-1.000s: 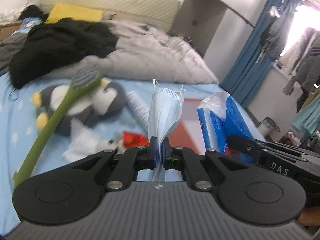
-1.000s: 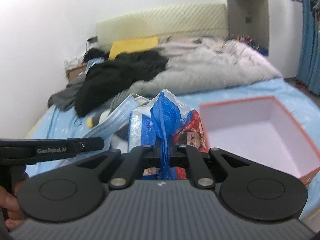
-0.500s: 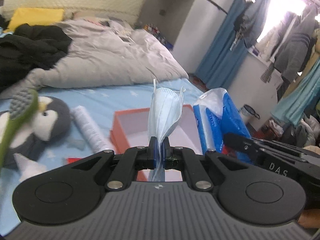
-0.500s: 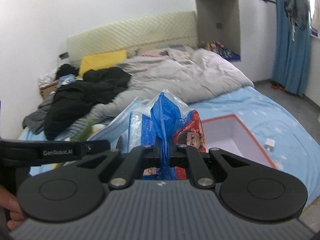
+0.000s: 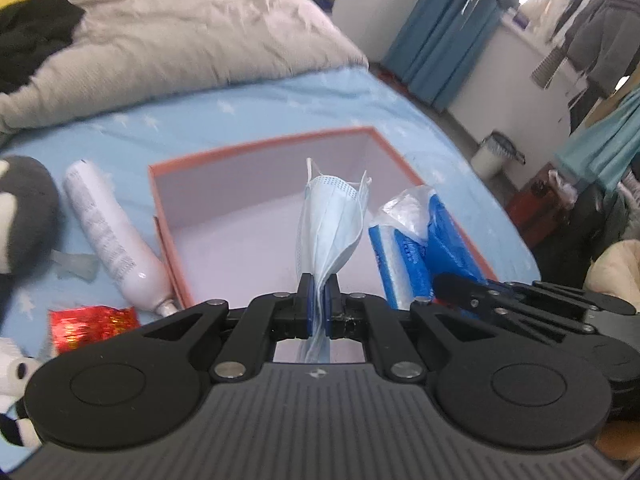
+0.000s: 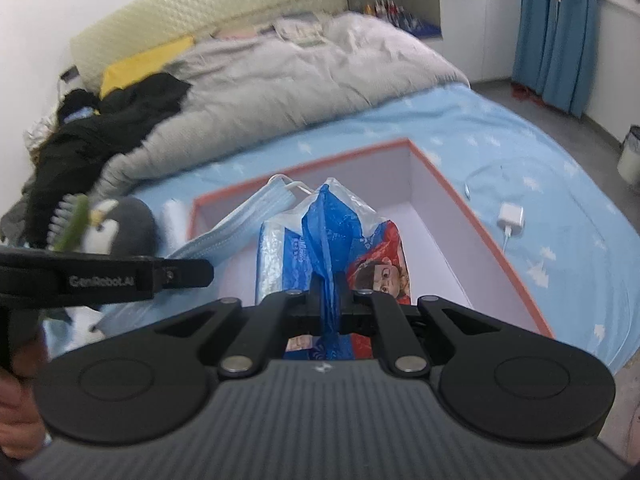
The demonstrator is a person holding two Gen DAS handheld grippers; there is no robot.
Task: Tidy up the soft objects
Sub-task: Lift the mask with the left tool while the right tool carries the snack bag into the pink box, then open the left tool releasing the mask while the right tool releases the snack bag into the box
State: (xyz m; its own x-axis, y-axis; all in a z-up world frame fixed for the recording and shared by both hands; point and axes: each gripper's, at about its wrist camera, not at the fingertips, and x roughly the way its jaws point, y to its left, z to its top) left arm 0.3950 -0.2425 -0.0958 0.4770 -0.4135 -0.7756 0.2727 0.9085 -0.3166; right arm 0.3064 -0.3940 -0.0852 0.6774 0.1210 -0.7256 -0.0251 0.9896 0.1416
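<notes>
- The left claw (image 5: 319, 286) is pinching a pale blue face mask (image 5: 328, 224) by its lower edge, jaws closed on the folded fabric, and the mask is standing up loosely above the open box (image 5: 256, 148).
- The right claw (image 6: 330, 286) is clamping the twisted plastic neck of a blue tissue pack (image 6: 328, 240), which is hanging over the same box just to the right of the mask.
- The box, orange-rimmed with a pale inside, is sitting on the blue bed sheet (image 5: 280, 96) and looking empty on the floor that shows.
- The two loads are riding very near each other; the mask's ear loops could be snagging on the pack's crinkled wrapper, so that releasing one drags the other along.
- The mask is being held by only a thin strip of cloth; a quick tilt could be letting it slip out and flutter onto the sheet instead of into the box.
- The pack is bulky and hanging by loose film; dropping it near the right wall could be tipping it over the rim.
- A white tube (image 5: 108, 236), a red foil wrapper (image 5: 92, 322) and a grey plush penguin (image 5: 24, 208) are lying left of the box, waiting; the left claw's body could be knocking the tube if it is lowered too far left.
</notes>
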